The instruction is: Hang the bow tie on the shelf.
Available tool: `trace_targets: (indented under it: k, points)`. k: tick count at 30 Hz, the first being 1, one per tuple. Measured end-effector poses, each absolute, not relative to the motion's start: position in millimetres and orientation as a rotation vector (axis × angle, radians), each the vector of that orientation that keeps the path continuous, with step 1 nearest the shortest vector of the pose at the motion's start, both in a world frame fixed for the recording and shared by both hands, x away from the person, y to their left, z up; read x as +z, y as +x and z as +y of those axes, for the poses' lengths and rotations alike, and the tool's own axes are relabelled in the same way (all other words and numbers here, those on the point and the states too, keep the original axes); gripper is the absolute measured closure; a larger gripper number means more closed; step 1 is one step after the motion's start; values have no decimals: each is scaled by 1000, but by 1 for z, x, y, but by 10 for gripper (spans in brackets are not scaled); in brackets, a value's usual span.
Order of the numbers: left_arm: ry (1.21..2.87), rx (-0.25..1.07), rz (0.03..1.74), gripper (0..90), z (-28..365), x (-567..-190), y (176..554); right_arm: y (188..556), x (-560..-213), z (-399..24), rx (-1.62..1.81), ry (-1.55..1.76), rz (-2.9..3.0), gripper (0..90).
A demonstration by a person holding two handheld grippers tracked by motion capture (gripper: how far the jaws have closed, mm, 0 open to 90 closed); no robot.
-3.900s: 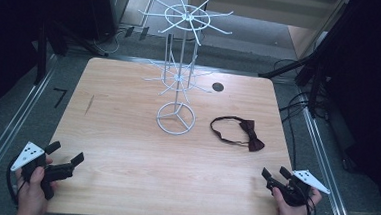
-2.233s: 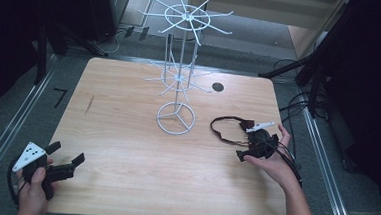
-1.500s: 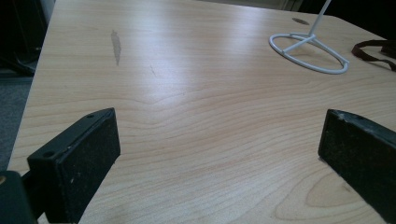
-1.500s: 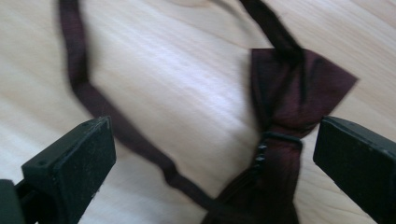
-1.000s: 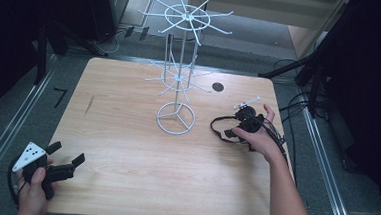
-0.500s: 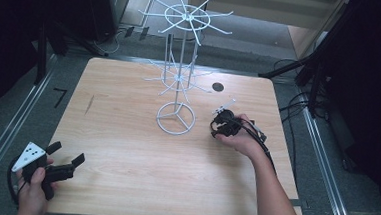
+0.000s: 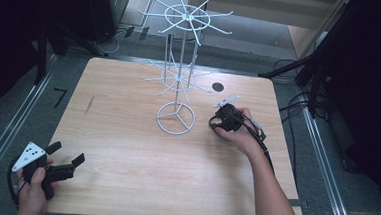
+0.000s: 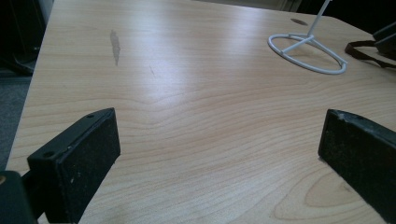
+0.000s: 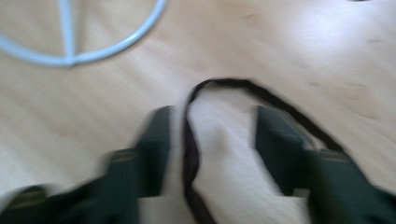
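A thin dark strap [image 9: 191,154], looped on the pale wood-grain surface [image 7: 127,133] just right of the white wire stand's ring base [image 7: 176,118], lies between the right tool's [image 9: 210,140] half-parted jaws, which have just been opening, pads not pressing it; the hand reaches forward. The left tool [image 8: 219,140] gapes wide and empty near the front-left corner.

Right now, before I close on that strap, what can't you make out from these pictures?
- Bow tie, high view: the right hand and right gripper cover most of it.
- Strap, right gripper view: motion blur; one side runs between the jaws, but contact with a pad is unclear.
- Wire stand, left gripper view: the top edge cuts off its pole.
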State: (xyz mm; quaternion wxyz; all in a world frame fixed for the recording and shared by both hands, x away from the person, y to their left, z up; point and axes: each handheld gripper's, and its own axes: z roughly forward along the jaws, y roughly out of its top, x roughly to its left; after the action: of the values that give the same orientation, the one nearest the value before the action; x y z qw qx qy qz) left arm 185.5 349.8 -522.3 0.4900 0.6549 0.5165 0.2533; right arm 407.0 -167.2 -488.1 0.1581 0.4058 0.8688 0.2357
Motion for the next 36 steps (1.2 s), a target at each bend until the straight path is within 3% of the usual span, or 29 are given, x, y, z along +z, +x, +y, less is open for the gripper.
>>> trace_targets:
  k: [3, 4, 18, 25, 36]
  points:
    - [1590, 614, 1254, 0, 350, -522, 186, 414, -483, -183, 725, 1287, 2415, 186]
    - [1590, 614, 1254, 0, 350, -522, 186, 417, -482, -189, 726, 1337, 2398, 175]
    - [1592, 615, 1257, 0, 350, -522, 186, 429, -499, -249, 705, 1580, 2427, 78]
    - [1597, 615, 1257, 0, 350, -522, 186, 417, -505, -248, 691, 1438, 2581, 1]
    - [1600, 615, 1256, 0, 350, -522, 186, 397, -521, -228, 468, 1147, 2656, 0]
